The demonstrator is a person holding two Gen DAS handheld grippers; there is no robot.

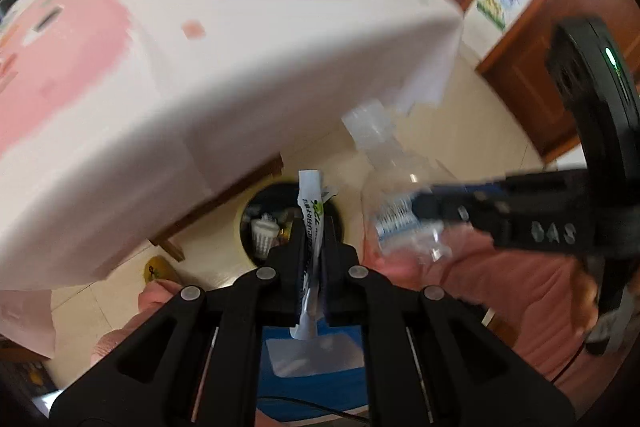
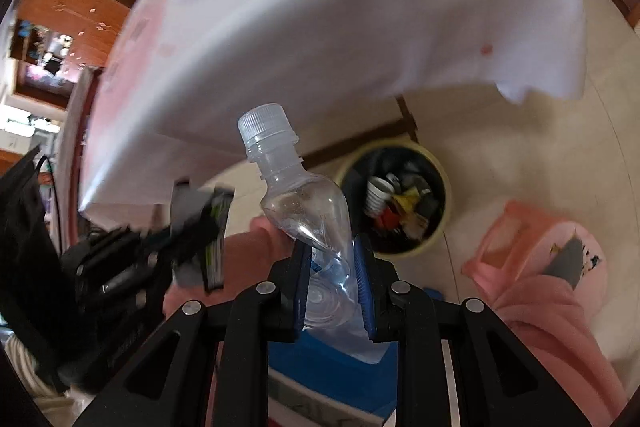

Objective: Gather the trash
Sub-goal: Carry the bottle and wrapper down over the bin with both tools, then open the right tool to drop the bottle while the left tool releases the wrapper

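Clear plastic bottle (image 2: 308, 211) sits clamped by its lower body in your right gripper (image 2: 332, 267), cap tilted up. Your left gripper (image 1: 314, 251) is clenched on a white wrapper (image 1: 311, 203). Both hang above the floor, near the lined bin (image 2: 440, 227) of trash beside the table (image 1: 200, 75).

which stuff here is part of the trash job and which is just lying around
Part of the job:
left claw shut on wrapper
right claw shut on plastic bottle
trash bin

Just lying about:
table cloth
pink stool
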